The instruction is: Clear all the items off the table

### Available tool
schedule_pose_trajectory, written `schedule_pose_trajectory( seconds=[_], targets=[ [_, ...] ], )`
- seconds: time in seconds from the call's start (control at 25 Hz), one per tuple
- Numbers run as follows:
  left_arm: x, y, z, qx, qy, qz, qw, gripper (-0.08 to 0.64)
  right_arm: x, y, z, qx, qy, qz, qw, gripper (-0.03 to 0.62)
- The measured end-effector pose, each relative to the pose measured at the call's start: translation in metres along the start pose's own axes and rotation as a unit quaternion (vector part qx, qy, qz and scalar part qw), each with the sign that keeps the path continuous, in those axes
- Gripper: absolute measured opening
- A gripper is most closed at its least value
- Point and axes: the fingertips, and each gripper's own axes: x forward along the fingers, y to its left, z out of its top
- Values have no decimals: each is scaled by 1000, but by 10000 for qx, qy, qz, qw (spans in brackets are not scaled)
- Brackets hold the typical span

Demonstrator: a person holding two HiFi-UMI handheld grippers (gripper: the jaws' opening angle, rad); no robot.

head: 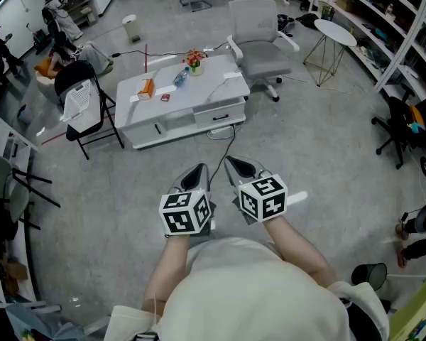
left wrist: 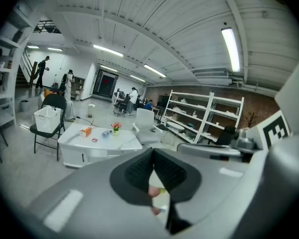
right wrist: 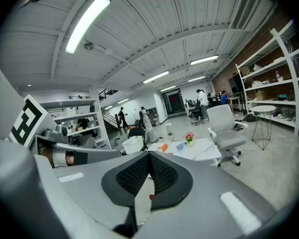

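Farthest left, a black folding chair (head: 85, 112) stands on the grey floor (head: 128, 190) with a white basket (head: 77, 99) on its seat. It is just beside the left end of a low white bench (head: 199, 109). On the bench top, from left to right, are an orange box (head: 147, 87), a small red item (head: 165, 98), a plastic bottle (head: 180, 77) lying on its side, and a small pot of flowers (head: 194, 61) standing upright near the back edge. All four rest on the bench and none is held. A dark cable (head: 227, 144) trails from the bench front across the floor. Right of the bench sits a grey office chair (head: 259, 45), then a round white side table (head: 335, 33), with open shelving (head: 383, 20) along the right side of the room.

Closer in, well apart from the bench, a person in a pale top (head: 248, 290) holds both tools out in front, side by side and pointing toward the bench. The left tongs (head: 201, 169) are closed tip to tip with nothing between them. The right tongs (head: 231, 162) are likewise closed and empty.
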Motion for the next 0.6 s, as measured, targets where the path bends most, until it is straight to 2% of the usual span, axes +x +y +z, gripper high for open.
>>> schedule_pose_trajectory(
  seconds=[0.36,0.6],
  targets=[
    [5,-15,-1,271,37,71,9996,9,-13,-11,-3,-237,61,-218,9995,-3],
    [12,-17,-3,310,105,75,9994,9,-13,-16,5,-203,-133,-211,9995,-2]
  ],
)
